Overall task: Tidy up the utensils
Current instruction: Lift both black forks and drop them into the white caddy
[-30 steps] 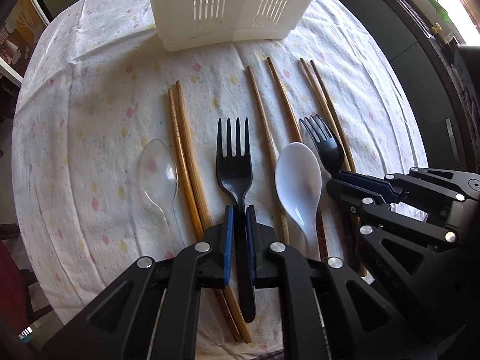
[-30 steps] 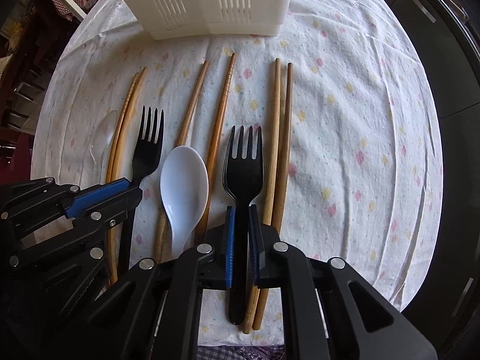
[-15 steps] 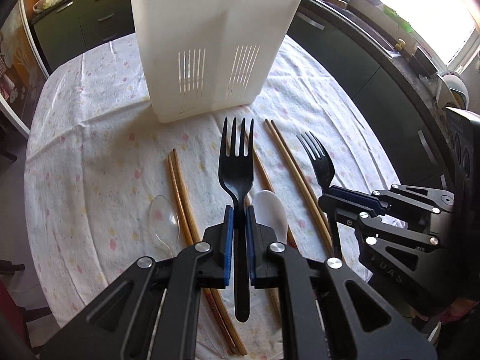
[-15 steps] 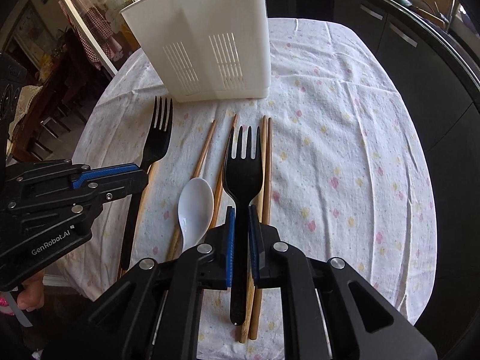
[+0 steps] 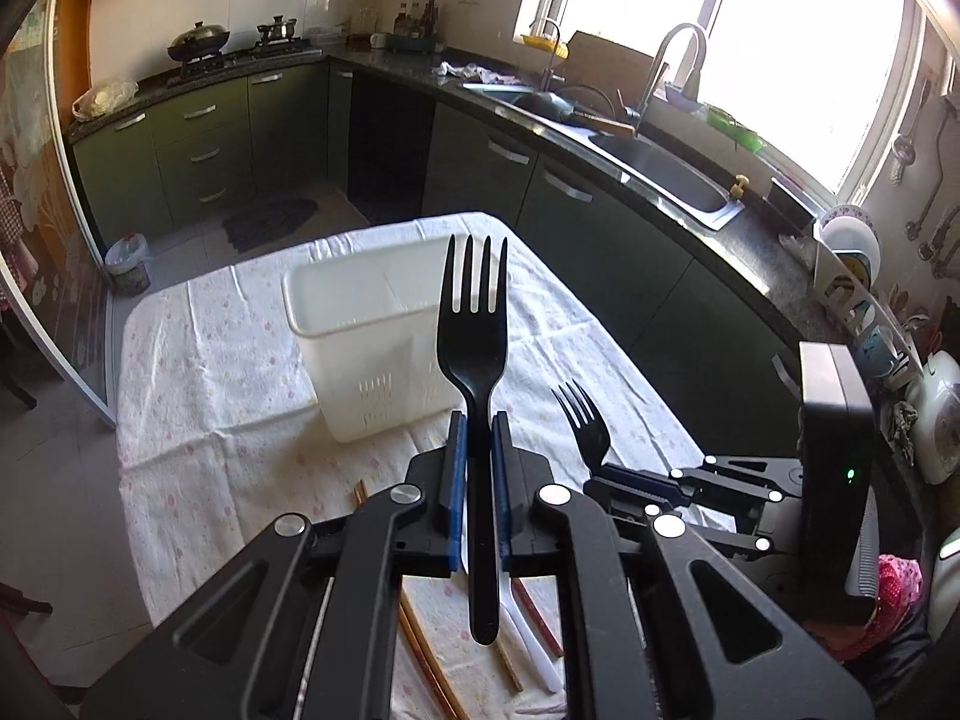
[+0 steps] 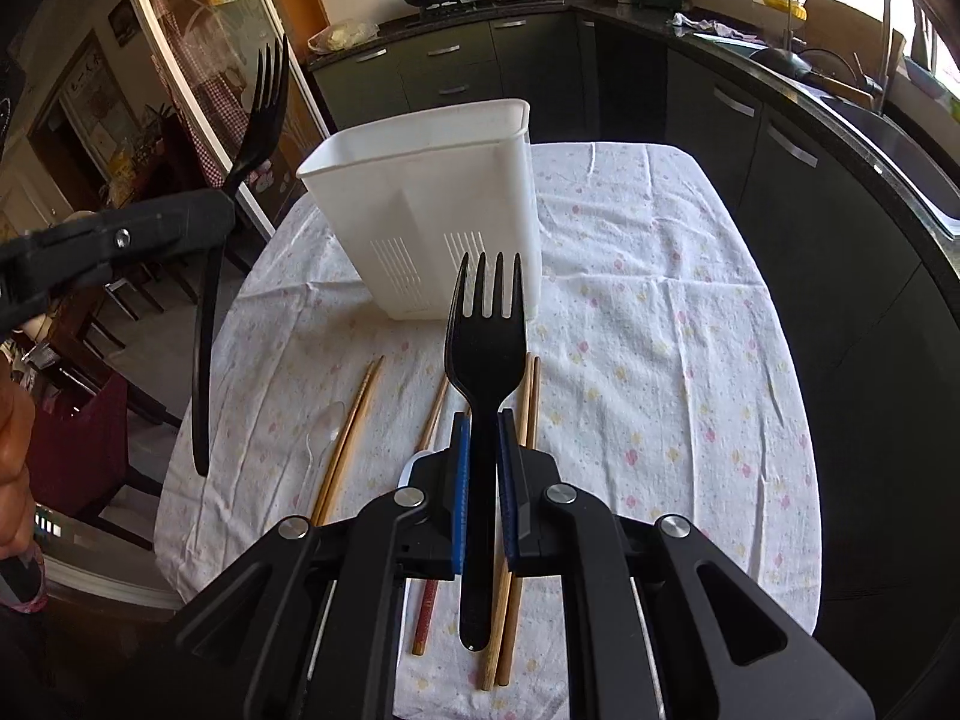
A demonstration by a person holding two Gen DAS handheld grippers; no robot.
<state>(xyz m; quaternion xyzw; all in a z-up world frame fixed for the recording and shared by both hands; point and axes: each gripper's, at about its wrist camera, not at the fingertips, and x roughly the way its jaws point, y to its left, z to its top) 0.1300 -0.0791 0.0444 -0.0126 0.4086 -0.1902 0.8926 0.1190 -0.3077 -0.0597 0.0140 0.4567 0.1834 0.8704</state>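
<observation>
**Two black forks held aloft short of the white holder**

At the far left, the left gripper point(image 5: 474, 450) is seen with its blue-padded jaws pinched on the neck of a black plastic fork point(image 5: 473, 324), tines up and handle hanging free below. Ahead stands the tall white slotted plastic utensil holder point(image 6: 420, 180), upright on the white dotted tablecloth point(image 6: 660, 330). On the cloth in front of it are left a clear plastic spoon point(image 6: 324, 426), several pairs of brown wooden chopsticks point(image 6: 351, 420) and a white plastic spoon point(image 5: 528, 630), mostly hidden. To the right, the right gripper point(image 6: 483, 456) is clamped on a second black plastic fork point(image 6: 485, 324), held lower.

Trouble is judged likely at the rim: both forks are gripped near the head, so a long handle could be caught on the holder's edge or inner divider, and the light holder tipped. A collision between the two grippers is also risked if both are brought over the opening together.
</observation>
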